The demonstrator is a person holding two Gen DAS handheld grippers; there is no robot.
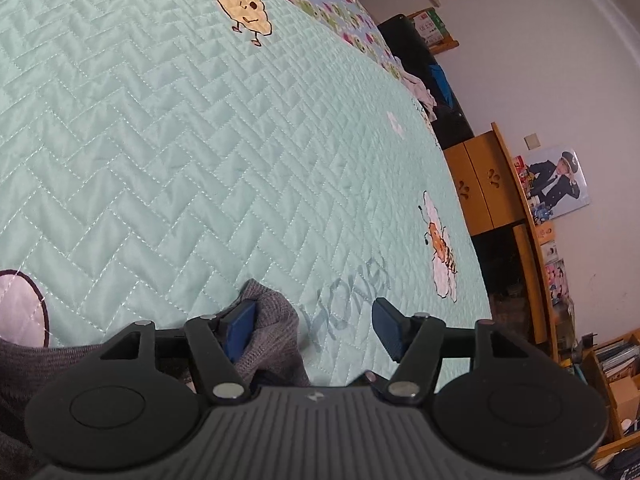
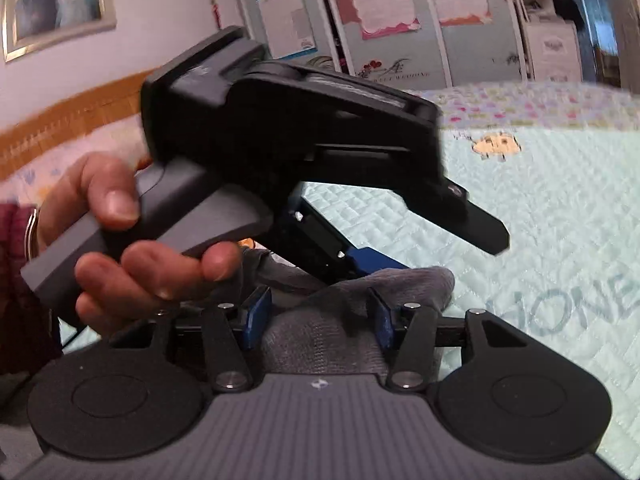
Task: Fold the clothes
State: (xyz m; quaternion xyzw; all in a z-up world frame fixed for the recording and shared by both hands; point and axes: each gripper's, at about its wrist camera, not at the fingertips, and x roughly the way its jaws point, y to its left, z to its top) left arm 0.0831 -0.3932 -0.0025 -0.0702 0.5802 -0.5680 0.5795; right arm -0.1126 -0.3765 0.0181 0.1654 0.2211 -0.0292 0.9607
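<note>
Grippers: two, one per hand; the person's left hand (image 2: pixel 132 236) wraps the grey handle of the left one in the right wrist view.
Garments: one grey knit garment (image 1: pixel 276 336), bunched on the bed.
Bedspread: one mint quilted bedspread (image 1: pixel 160 140) with a herringbone stitch, a yellow cartoon figure (image 1: pixel 244 6) far ahead of the left claw, a bee print (image 1: pixel 440 244) ahead to its right, and grey lettering just beyond its tips.
Left gripper (image 1: pixel 316 330): jaws spread; the knit bunches around the left blue pad (image 1: pixel 240 330), while the right pad stands clear over bare quilt. Whether any cloth is truly pinched, I cannot tell.
Right gripper (image 2: pixel 316 314): jaws held apart, a hump of the grey knit filling the gap between the blue pads (image 2: pixel 254 316); the cloth meets both, yet real pressure cannot be judged.
Garment lie: crumpled, long axis unclear; it spreads from the left claw's left side and rises ahead of the right claw, under the left gripper's body.
Containers: a wooden shelf unit (image 1: pixel 532 264) to the far right of the left claw holds books and boxes.
</note>
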